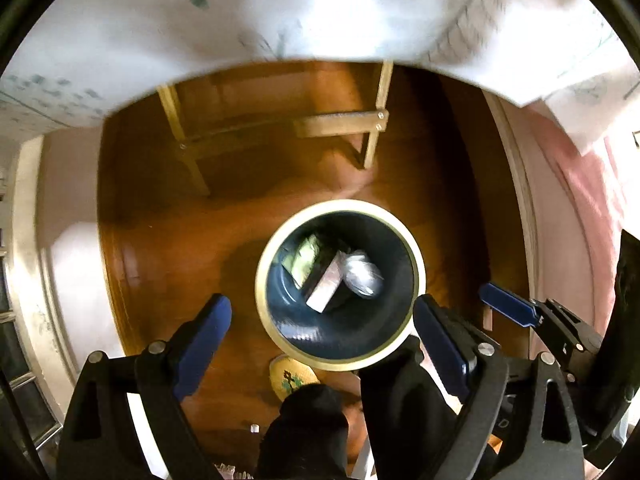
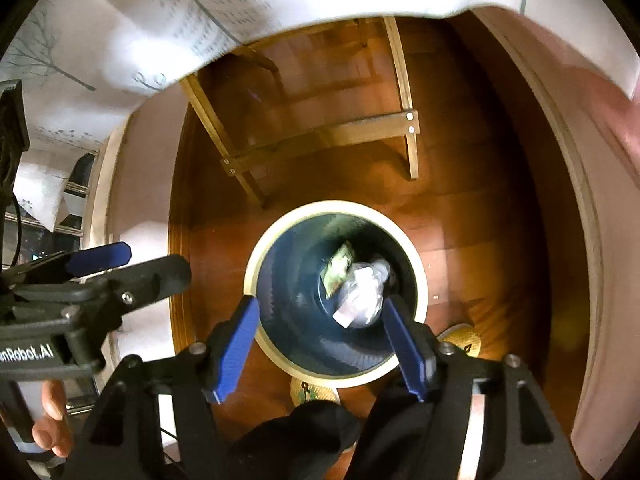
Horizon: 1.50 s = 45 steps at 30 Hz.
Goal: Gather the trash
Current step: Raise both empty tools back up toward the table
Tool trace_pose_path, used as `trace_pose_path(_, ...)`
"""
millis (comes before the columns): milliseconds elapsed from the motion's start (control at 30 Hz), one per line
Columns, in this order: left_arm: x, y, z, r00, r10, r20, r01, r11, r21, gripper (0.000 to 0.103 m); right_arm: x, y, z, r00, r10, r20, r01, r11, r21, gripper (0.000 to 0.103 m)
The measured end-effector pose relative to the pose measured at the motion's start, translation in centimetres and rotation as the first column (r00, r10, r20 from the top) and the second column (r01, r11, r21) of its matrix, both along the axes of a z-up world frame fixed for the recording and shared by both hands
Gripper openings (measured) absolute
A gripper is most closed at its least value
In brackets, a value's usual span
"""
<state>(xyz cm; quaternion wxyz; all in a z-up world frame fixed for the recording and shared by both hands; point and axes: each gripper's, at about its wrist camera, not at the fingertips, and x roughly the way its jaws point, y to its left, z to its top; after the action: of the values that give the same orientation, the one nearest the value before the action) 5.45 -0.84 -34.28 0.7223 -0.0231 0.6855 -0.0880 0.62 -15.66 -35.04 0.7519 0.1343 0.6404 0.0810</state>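
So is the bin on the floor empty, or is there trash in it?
Not empty. The bin holds a silvery wrapper, a pale box and a green packet at its bottom.

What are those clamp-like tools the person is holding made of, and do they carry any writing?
Each is a black plastic frame with silver screws and two flat blue fingers. The left gripper shows blue fingers. The right gripper looks the same. White lettering runs along the left gripper's side in the right wrist view, with black cables behind.

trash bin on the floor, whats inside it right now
Inside the trash bin lie a crumpled clear plastic wrapper, a small silvery box and a green packet. Whatever is beneath them is hidden.
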Motion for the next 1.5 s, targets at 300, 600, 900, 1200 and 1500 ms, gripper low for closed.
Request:
trace_pose_path(300,0.5,2.0,8.3,0.993,0.043,0.109,-0.044,0.999,0.005,0.091,-0.1,0.3,6.8,0.999,-0.015,0.039,0.016,1.0,-0.026,0.065)
trace_pose_path(600,-0.6,4.9,19.9,0.975,0.06,0.212,-0.052,0.998,-0.044,0.091,-1.0,0.6,17.1,0.995,-0.038,0.087,0.045,0.995,-0.085,0.065)
trace_pose_path(900,-2.1,8.4,29.2,0.944,0.067,0.323,-0.05,0.997,-0.059,0.091,-0.7,2.2,26.6,0.976,0.007,0.219,0.03,0.986,-0.163,0.065)
trace_pose_path(1200,-1.4,11.3,34.4,0.9,0.105,0.423,-0.082,0.994,-0.074,0.091,0.0,3.1,34.8,0.924,0.028,0.382,0.057,0.976,-0.21,0.065)
trace_pose_path(1500,0.3,11.8,38.8,0.858,0.102,0.503,-0.083,0.995,-0.06,0.091,2.1,4.3,38.4,0.888,0.05,0.458,0.045,0.98,-0.195,0.065)
